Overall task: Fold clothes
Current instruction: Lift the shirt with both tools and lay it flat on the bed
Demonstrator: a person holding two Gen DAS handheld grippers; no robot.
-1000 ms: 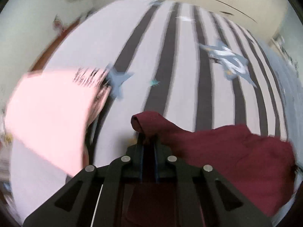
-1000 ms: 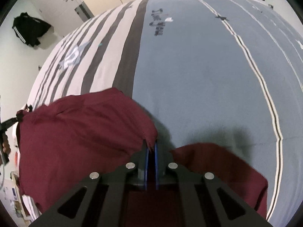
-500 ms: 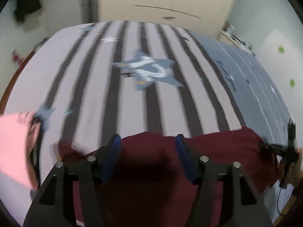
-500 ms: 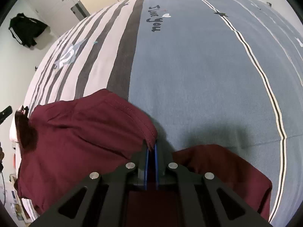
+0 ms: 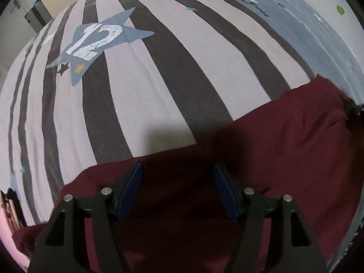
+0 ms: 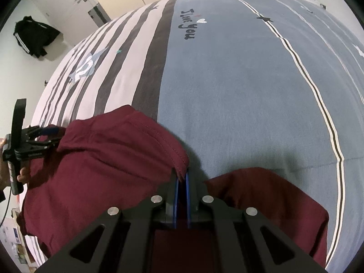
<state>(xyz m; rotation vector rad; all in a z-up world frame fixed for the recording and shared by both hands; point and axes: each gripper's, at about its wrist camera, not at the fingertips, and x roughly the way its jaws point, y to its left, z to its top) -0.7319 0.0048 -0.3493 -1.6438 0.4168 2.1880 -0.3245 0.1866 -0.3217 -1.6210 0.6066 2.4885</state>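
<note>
The right tool [image 6: 181, 177] is clenched on a hem of the dark red cotton garment [image 6: 102, 159]. The left tool [image 5: 177, 170] hangs released above the same garment on the striped bed cover [image 5: 147, 79]; its jaws have just been closing a little, with nothing between them.

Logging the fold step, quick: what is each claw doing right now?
Left claw: open above the maroon garment, gripping nothing, jaws just closing slightly.
Right claw: closed on the garment's edge.

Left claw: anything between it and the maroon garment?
Nothing visible. The left claw stands open directly over the maroon garment, with no cloth between its pads. The right claw is shut on the hem.
</note>
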